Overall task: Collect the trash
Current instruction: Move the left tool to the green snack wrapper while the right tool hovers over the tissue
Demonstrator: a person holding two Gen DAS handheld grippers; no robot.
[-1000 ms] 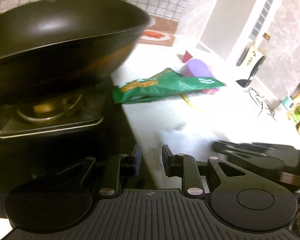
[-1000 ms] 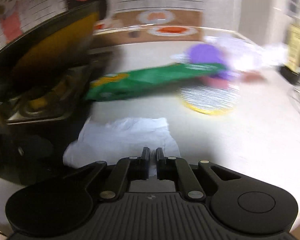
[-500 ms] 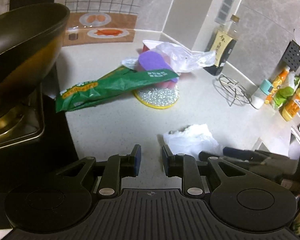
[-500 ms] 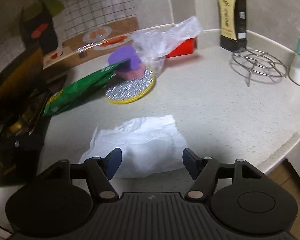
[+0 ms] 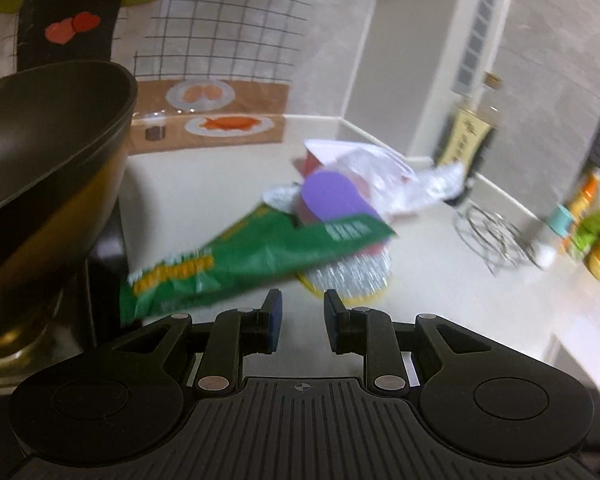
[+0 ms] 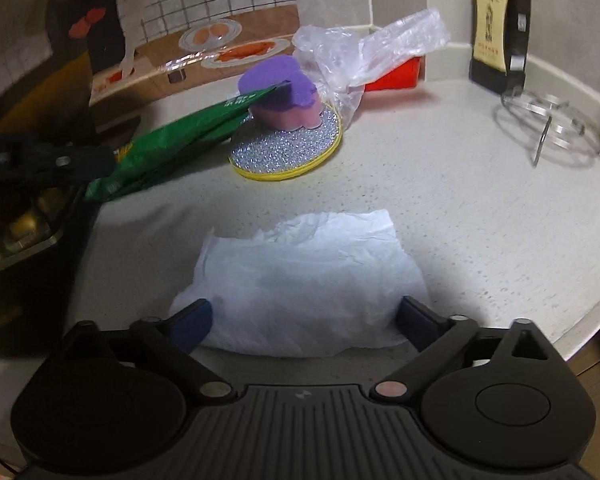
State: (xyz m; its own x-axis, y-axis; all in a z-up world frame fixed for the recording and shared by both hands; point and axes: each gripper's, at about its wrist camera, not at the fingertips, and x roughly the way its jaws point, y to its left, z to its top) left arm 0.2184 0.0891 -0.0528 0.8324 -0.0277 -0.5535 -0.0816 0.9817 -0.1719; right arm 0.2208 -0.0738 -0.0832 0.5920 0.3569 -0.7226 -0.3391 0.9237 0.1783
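A crumpled white tissue (image 6: pixel 306 280) lies on the counter. My right gripper (image 6: pixel 306 318) is wide open, and its jaws stand on either side of the tissue's near edge. A green snack wrapper (image 5: pixel 252 260) lies beside the stove, one end resting on a purple and pink sponge (image 5: pixel 332 198); it also shows in the right wrist view (image 6: pixel 172 144). My left gripper (image 5: pixel 302 320) is open a little, empty, just short of the wrapper. A clear plastic bag (image 6: pixel 360 52) lies behind the sponge.
A black wok (image 5: pixel 48 152) sits on the stove at left. A glittery round coaster (image 6: pixel 288 148) lies under the sponge. A red box (image 6: pixel 396 74), a sauce bottle (image 6: pixel 496 32), a wire trivet (image 6: pixel 552 132) and condiment bottles (image 5: pixel 596 236) stand at the back and right.
My right gripper has opened wide and closed in on the tissue. My left gripper has swung toward the green wrapper and moved closer to it.
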